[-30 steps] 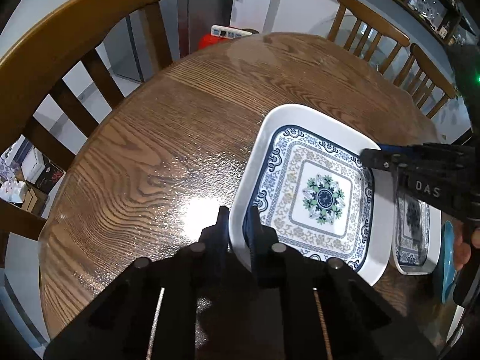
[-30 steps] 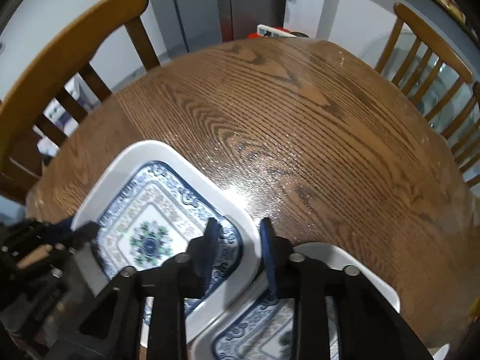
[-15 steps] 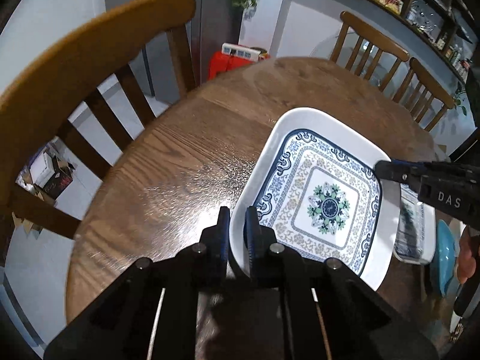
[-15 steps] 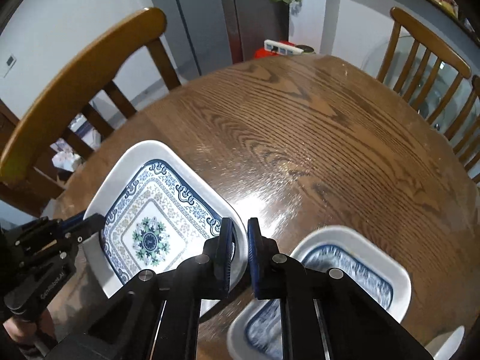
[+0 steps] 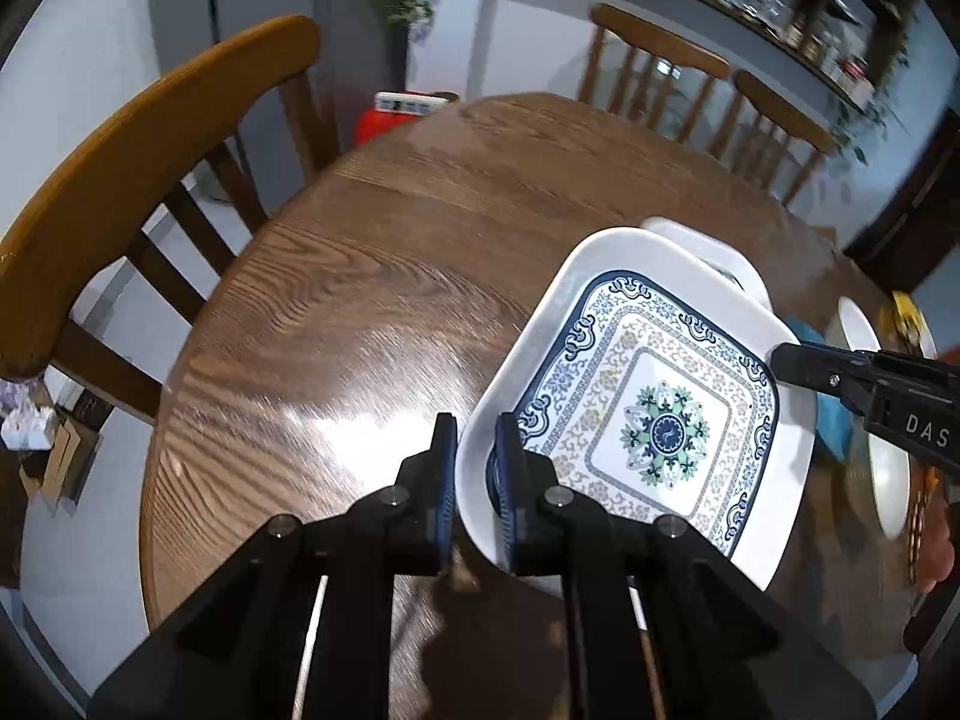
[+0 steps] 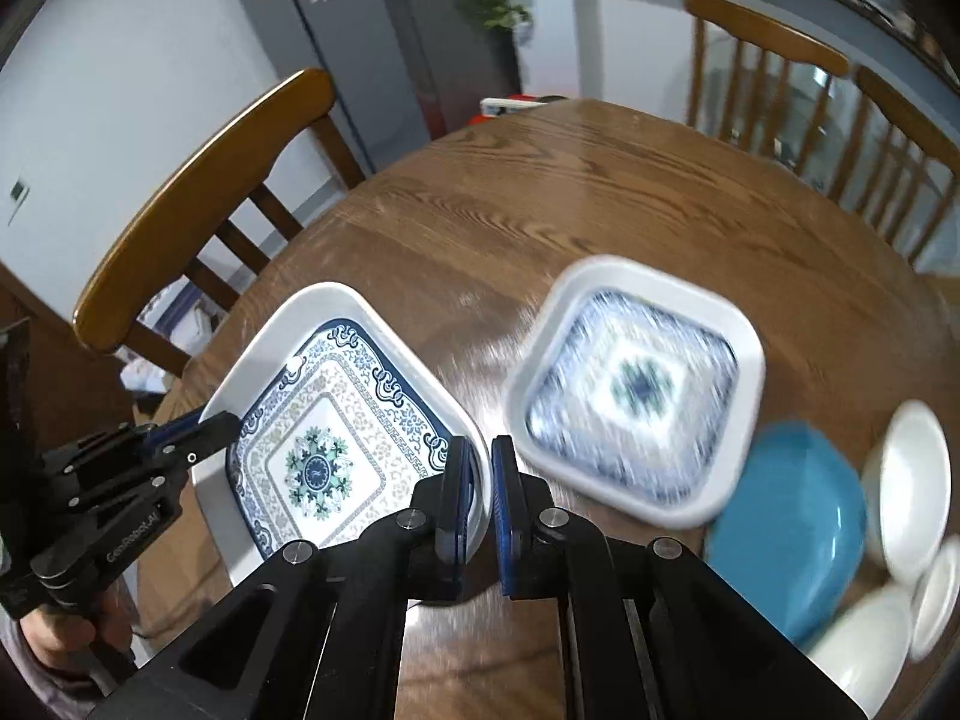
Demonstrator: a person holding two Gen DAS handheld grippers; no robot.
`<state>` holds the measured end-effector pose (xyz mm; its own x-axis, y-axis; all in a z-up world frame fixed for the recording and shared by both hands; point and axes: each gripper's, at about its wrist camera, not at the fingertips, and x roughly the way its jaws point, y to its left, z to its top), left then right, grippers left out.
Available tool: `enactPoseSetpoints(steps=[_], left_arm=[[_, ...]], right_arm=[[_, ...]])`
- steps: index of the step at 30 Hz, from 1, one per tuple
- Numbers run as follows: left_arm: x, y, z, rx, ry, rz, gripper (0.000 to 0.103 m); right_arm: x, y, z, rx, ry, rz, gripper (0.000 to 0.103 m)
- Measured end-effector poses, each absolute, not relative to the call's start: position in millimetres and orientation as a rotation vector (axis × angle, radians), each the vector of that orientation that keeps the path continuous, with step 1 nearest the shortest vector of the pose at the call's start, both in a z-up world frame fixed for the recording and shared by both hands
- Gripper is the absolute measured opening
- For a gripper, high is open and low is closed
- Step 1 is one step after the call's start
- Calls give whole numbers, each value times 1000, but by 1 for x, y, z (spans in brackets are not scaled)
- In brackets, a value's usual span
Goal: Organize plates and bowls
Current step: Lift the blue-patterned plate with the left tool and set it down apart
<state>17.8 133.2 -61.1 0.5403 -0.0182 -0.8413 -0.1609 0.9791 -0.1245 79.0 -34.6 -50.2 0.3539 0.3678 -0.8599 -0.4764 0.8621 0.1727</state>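
A large square white plate with a blue floral pattern (image 5: 648, 414) is held above the round wooden table (image 5: 372, 300). My left gripper (image 5: 474, 438) is shut on its near-left rim. My right gripper (image 6: 483, 462) is shut on the opposite rim of the same plate (image 6: 336, 420), and shows in the left wrist view (image 5: 780, 360). A smaller square patterned plate (image 6: 636, 396) lies on the table to the right, partly under the lifted plate in the left wrist view (image 5: 714, 252).
A blue plate (image 6: 792, 516) and several white bowls (image 6: 912, 486) sit at the table's right edge. Wooden chairs (image 5: 150, 162) stand around the table (image 6: 540, 210). A red object (image 5: 378, 120) lies beyond the far edge.
Both grippers have raised the large plate off the table and carried it to the right, over the smaller square plate. The right gripper closed on its rim.
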Motion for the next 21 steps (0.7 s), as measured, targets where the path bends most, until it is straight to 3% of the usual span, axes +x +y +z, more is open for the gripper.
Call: enactPoseSetpoints(steps=[21], left_arm=[[-31, 69, -123, -186, 1171, 26, 10]], right_arm=[[38, -88, -116, -194, 1246, 503, 10]])
